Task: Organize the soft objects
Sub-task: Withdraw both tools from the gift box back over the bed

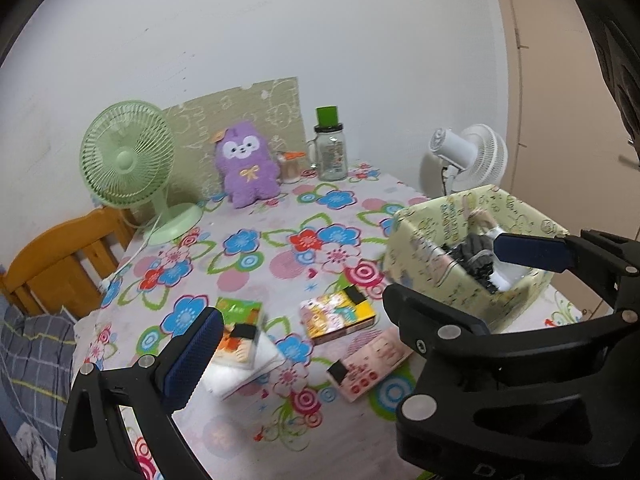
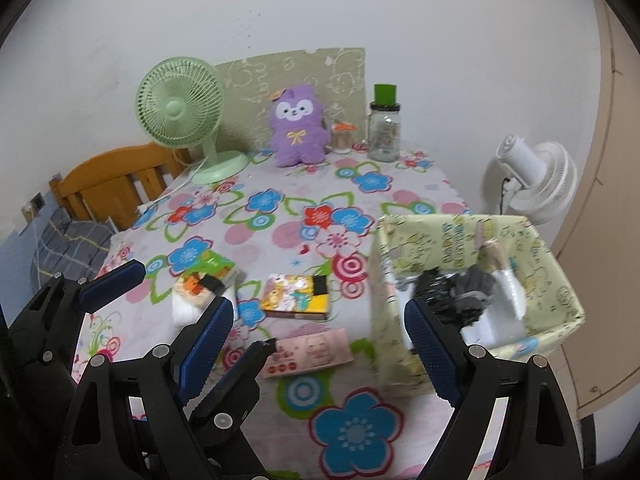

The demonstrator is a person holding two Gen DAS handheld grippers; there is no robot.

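A purple plush toy (image 1: 248, 164) (image 2: 296, 126) sits upright at the back of the flowered table. At the right stands a pale green fabric box (image 1: 520, 292) (image 2: 556, 264) holding dark and white garments (image 2: 468, 292). A white folded cloth (image 1: 244, 372) (image 2: 186, 310) lies near the front left under a green-orange packet (image 1: 236, 332). My left gripper (image 1: 316, 312) (image 2: 202, 306) is open over the packets. My right gripper (image 2: 318, 306) is open beside the box's front corner. The two grippers overlap, and nothing sits between either pair of fingers.
A yellow carton (image 2: 296, 296) and a pink flat packet (image 2: 312, 354) lie mid-table. Along the back stand a green fan (image 2: 180, 108), a small orange-lidded cup (image 2: 343, 138) and a glass jar (image 2: 384, 128). A white fan (image 2: 536, 180) is behind the box, a wooden frame (image 2: 112, 184) at left.
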